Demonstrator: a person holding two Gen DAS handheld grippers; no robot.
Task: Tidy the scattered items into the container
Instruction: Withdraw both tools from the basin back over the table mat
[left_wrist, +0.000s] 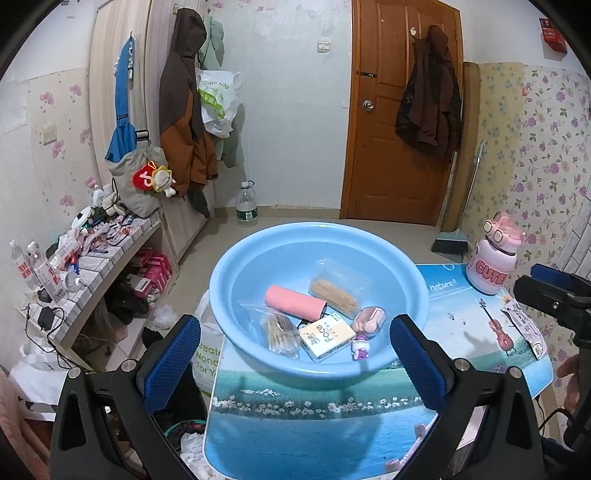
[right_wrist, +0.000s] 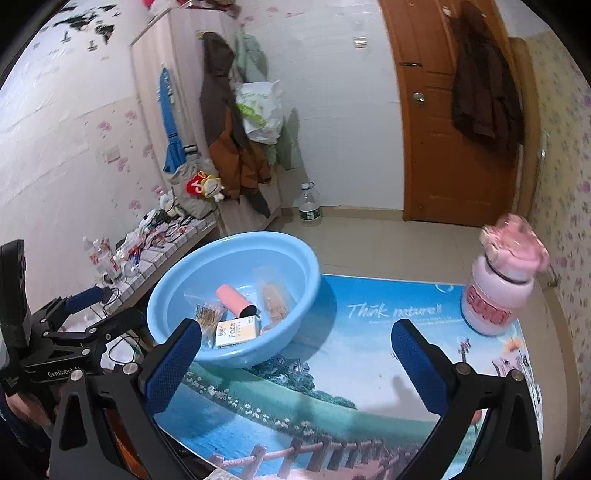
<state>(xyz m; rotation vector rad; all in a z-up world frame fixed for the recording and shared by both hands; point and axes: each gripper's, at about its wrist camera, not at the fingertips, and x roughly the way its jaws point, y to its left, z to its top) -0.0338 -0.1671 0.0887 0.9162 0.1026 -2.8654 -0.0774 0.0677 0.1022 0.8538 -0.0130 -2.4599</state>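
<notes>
Where motion blurs, pink bottle (right_wrist: 498, 288) smears.

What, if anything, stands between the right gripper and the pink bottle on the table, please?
Nothing visible does: only bare printed table mat lies between the open right gripper and the pink plastic bottle, which stands upright, apart from the blue plastic basin.

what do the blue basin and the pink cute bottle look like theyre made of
Blue basin: most likely moulded plastic, smooth and semi-glossy; its even pale-blue colour, soft highlights on the inner wall and thin rolled rim suggest so.

Pink bottle: probably plastic too, with a glossy white-pink body bearing printed lettering and a moulded pink lid. The shine alone cannot rule out coated metal or glass.
</notes>
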